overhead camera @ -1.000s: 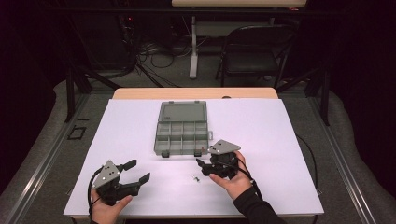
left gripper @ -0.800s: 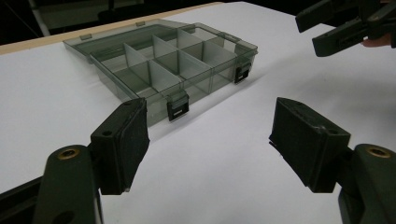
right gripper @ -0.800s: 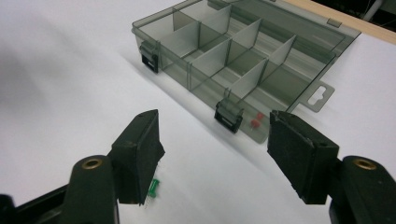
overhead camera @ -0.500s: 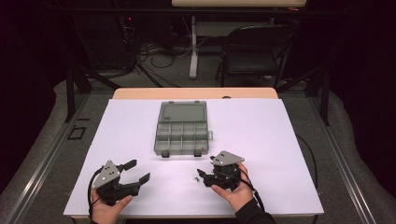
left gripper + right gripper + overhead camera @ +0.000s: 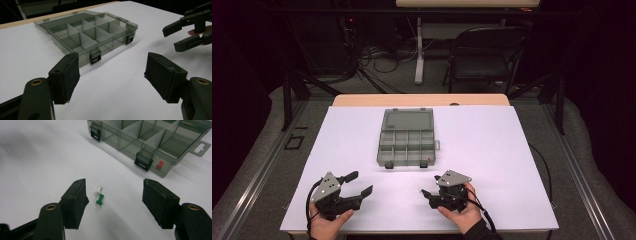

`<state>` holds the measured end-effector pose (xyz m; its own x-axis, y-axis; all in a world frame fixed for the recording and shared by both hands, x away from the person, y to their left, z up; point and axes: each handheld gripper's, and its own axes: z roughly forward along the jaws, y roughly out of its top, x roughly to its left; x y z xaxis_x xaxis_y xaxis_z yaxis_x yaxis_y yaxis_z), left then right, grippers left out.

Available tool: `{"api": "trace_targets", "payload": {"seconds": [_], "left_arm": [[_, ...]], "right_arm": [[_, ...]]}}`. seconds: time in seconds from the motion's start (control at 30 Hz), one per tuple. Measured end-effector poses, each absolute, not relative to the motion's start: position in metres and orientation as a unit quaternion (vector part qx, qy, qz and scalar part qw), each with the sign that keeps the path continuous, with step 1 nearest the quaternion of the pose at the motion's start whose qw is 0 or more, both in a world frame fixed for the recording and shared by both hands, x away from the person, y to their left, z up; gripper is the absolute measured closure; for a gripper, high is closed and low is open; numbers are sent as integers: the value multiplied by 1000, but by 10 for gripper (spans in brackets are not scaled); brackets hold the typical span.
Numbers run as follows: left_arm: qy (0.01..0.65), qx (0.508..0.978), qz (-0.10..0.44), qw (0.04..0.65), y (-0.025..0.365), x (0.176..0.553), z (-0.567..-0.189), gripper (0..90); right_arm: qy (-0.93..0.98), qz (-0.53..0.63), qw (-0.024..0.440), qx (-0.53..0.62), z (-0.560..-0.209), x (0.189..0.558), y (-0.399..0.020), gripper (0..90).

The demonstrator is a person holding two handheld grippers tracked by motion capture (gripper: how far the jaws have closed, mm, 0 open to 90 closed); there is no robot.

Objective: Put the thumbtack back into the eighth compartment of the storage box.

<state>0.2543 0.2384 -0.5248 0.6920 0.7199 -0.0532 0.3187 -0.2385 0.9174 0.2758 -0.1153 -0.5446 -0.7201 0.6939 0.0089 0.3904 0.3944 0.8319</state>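
Note:
A smoky clear compartment box (image 5: 407, 137) lies open in the middle of the white table, with a red push pin (image 5: 159, 165) inside a front corner compartment. A white pin (image 5: 98, 190) and a green pin (image 5: 100, 199) lie side by side on the table in front of it. My right gripper (image 5: 428, 192) (image 5: 115, 197) hovers low over them, open. Its jaws have just been closing a little; the pins lie between them near the left jaw, untouched. My left gripper (image 5: 359, 183) (image 5: 112, 75) rests open at the front left, holding nothing.
The box (image 5: 87, 32) has several empty compartments and two black latches on its front wall. The right gripper (image 5: 185, 32) appears far right in the left gripper view. A chair (image 5: 484, 60) and cables sit beyond the table's far edge.
My right gripper has come down and back toward the table's near edge, over the two pins. The left gripper has stayed put.

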Motion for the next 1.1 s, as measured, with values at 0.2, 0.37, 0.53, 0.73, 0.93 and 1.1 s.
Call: {"api": "trace_targets", "payload": {"seconds": [0.2,0.37,0.53,0.73,0.93,1.1], "left_arm": [[340,763,195,514,238,254,-525,274],[340,762,194,515,238,254,-525,274],[339,762,193,516,237,254,-525,274],[340,762,194,515,238,254,-525,274],[338,763,196,515,238,254,-525,274],[340,763,195,515,238,254,-525,274]], "right_arm": [[828,425,163,327,-552,273,-110,462],[834,419,162,319,-556,272,-107,577],[837,416,159,318,-559,272,-105,690],[840,411,153,320,-561,273,-103,755],[841,410,148,320,-563,273,-101,803],[843,405,145,322,-564,274,-100,834]]}}
